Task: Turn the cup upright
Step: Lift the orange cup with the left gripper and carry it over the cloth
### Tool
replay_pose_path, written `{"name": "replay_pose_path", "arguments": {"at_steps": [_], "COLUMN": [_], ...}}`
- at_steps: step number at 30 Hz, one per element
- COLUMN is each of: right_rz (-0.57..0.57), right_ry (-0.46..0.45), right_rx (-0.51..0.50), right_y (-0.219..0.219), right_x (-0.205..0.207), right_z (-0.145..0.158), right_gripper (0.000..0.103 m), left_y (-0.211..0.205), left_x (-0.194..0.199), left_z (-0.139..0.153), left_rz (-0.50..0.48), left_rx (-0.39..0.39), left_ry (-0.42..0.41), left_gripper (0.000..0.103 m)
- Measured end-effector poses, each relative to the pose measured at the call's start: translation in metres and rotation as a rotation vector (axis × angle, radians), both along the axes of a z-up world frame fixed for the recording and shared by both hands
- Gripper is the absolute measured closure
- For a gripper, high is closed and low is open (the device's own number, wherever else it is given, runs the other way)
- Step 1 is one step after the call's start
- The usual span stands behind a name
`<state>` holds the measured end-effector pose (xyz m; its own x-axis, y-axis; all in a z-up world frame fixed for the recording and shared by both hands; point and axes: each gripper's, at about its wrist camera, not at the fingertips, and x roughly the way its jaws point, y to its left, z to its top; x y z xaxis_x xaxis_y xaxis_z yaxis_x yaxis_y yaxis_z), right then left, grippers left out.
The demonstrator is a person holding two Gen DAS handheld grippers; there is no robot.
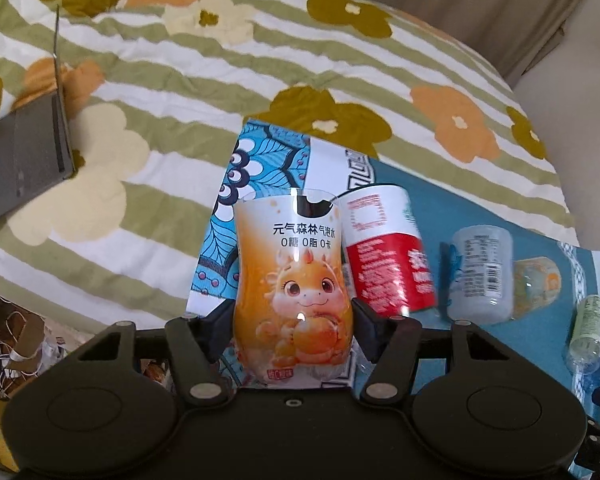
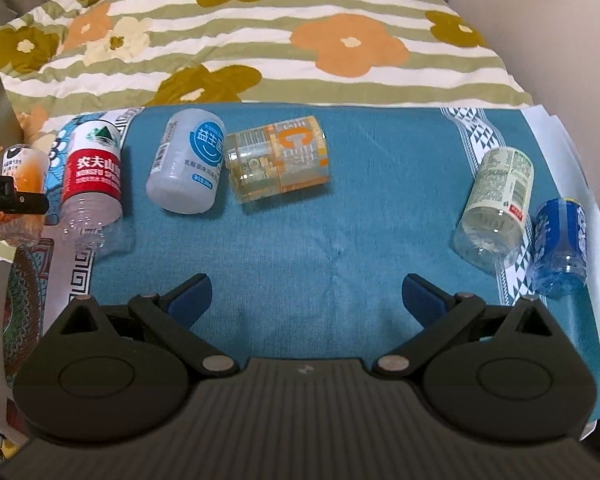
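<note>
At the lower centre of the left wrist view, the left gripper [image 1: 294,320] pinches the orange dragon-print cup [image 1: 294,284] around its lower body, likely so it can be turned without slipping. The cup sits at the left edge of the teal cloth [image 2: 340,216], beside the red-labelled cup [image 1: 384,248]. The right gripper [image 2: 306,300], bottom of its view, is spread wide and empty, hovering over bare cloth.

Orange dragon-print cup [image 1: 294,292]. Red-and-white labelled cup [image 2: 92,172]. Pale white cup [image 2: 186,162] with blue roundel. Teal cloth [image 2: 340,232], white geometric borders. Quilt [image 2: 260,48]: green-white stripes, orange, olive, cream flowers.
</note>
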<state>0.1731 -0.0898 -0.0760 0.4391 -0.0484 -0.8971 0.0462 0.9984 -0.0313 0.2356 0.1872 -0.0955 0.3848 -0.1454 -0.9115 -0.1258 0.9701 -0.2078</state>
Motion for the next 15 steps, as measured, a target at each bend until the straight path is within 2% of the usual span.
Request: {"name": "replay_pose_path", "arguments": {"at_steps": [7,15], "right_rz": [0.04,0.067], "right_ry": [-0.074,-0.128], "right_rx": [0.046,0.073], "right_y": [-0.028,-0.081], "right_x": [-0.025,-0.068], "right_z": [0.02,0.034], "right_gripper": [0.0,0.0], "left_y": [-0.032,-0.099], "left_x": [-0.046,-0.108], "left_z": [0.037,0.061], "left_rz": [0.027,-0.008], "left_rx": [0.014,0.022], "left_ry": [-0.072,-0.115], "left_gripper": [0.038,0.038]}}
